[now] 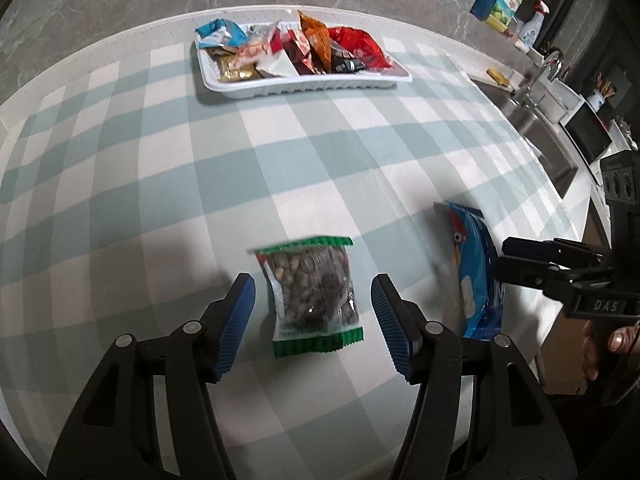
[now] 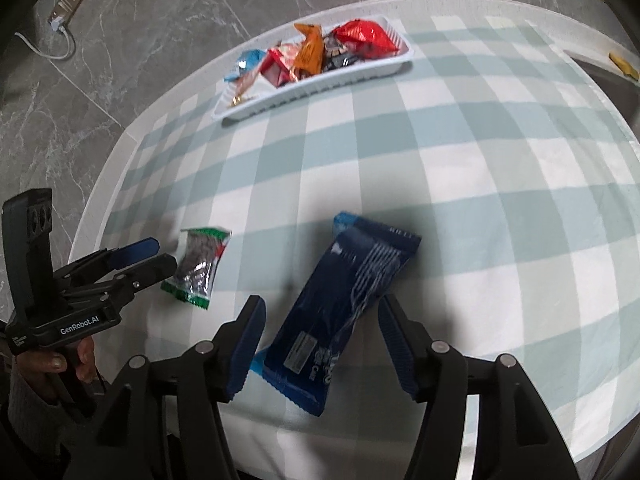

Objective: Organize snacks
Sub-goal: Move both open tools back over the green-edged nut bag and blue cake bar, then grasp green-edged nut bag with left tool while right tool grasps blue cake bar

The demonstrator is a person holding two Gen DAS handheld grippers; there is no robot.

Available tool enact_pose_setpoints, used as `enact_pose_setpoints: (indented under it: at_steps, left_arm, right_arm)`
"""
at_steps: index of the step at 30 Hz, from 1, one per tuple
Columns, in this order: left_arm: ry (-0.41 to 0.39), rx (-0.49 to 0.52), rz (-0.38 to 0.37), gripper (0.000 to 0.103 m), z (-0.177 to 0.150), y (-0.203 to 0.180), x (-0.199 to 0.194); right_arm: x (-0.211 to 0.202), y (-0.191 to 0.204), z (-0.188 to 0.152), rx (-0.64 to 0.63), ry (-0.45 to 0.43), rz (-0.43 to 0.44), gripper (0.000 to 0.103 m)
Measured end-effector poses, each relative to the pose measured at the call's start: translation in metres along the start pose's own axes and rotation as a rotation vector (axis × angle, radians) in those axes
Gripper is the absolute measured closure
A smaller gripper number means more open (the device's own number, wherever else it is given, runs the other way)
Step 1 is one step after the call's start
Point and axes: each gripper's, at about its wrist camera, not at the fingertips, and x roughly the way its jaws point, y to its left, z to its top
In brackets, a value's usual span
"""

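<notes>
The left gripper (image 1: 313,292) hangs low over the near part of the tabletop (image 1: 360,152) with its jaws wide apart, one blue pad on each side of a small green-edged packet of nuts (image 1: 310,294) that lies flat on the checked cloth; the pads are near the packet but not touching it. The right gripper (image 2: 320,320) is likewise spread open, its fingers straddling the near half of a long dark blue snack bar (image 2: 340,312), which lies at a slant on the cloth close to the near edge, and no contact with the wrapper can be seen. In the right wrist view the nut packet sits just to the left of the blue bar, with the left gripper's fingertips right beside it. In the left wrist view the blue bar lies to the right of the nuts, toward the right edge of the tabletop. At the far edge stands a white tray (image 1: 304,82) heaped with assorted snack packets (image 1: 320,46) in red, orange, light blue and gold wrappers, some leaning on one another. Beyond the right edge of the tabletop a steel sink (image 1: 536,128) with a tap is set into the counter, and a spray bottle (image 1: 534,24) stands farther back
</notes>
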Motion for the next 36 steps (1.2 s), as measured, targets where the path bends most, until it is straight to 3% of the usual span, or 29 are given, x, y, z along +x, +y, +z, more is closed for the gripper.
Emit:
enact_pose_setpoints:
  at_steps: [16,30,36]
  left_arm:
    - [0.055,0.012,0.02,0.043,-0.009,-0.012,0.031]
    - [0.044,0.031,0.043,0.042,-0.009,-0.015,0.039]
    - [0.022,0.062,0.048,0.043,-0.012,-0.018,0.04]
  right_arm:
    - [0.023,0.008,-0.008,-0.031,0.061,-0.042,0.041]
    - [0.031,0.016,0.0,-0.094,0.061,-0.096,0.041]
    - [0.031,0.017,-0.001,-0.132,0.054,-0.125,0.056]
